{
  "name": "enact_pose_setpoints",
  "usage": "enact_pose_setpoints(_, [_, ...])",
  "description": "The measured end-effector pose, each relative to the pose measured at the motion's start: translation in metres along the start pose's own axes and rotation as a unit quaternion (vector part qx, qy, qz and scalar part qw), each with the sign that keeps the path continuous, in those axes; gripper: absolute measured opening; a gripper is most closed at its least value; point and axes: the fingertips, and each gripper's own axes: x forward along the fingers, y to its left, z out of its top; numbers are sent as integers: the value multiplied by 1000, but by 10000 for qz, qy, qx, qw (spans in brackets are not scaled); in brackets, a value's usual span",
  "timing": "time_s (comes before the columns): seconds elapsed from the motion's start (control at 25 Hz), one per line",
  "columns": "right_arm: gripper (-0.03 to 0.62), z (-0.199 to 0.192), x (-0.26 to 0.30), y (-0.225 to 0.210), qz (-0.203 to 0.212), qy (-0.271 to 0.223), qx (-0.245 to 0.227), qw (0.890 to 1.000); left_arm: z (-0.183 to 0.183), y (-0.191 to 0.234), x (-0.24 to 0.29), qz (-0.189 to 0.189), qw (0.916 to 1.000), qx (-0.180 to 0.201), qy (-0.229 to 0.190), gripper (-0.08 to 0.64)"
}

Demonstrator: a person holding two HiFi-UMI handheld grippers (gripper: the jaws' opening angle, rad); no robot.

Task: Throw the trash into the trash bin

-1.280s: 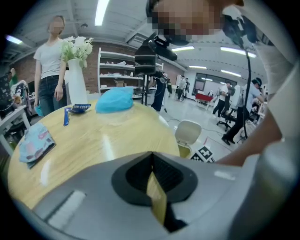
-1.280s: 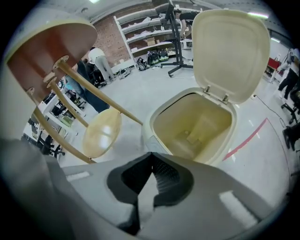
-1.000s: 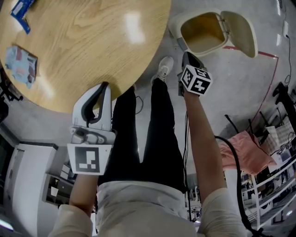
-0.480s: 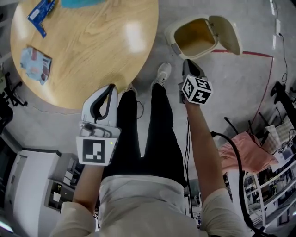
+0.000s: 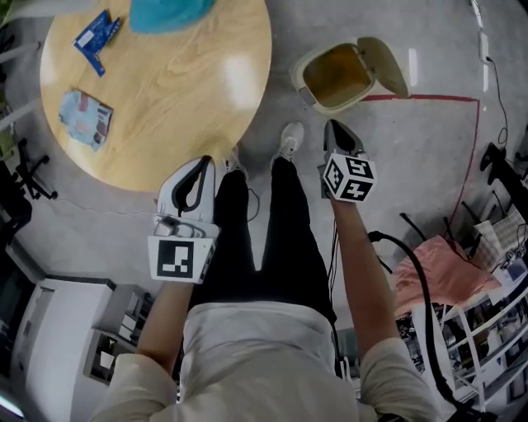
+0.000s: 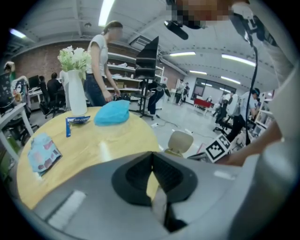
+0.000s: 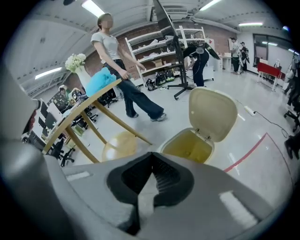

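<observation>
The beige trash bin stands on the floor beside the table with its lid swung open; it also shows in the right gripper view. On the round wooden table lie a blue wrapper, a pale blue packet and a teal cloth. My left gripper hangs at the table's near edge, shut and empty. Level with the person's shoe and short of the bin, my right gripper is shut with nothing in it.
A white vase of flowers stands at the table's far side. A person walks beyond the table. Red tape marks the floor right of the bin. Racks, cables and a pink cloth crowd the right.
Both grippers have risen, the right one more, still shut. The head view has pulled back, so more of the table and its items shows and the bin looks smaller.
</observation>
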Motion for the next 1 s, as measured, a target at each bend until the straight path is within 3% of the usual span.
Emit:
enact_pose_setpoints(0.48, [0, 32, -71, 22, 134, -312, -281, 9990, 35, -16, -20, -137, 9991, 136, -387, 5])
enact_pose_setpoints(1.0, [0, 75, -153, 46, 224, -670, -401, 9967, 64, -33, -54, -325, 9988, 188, -323, 5])
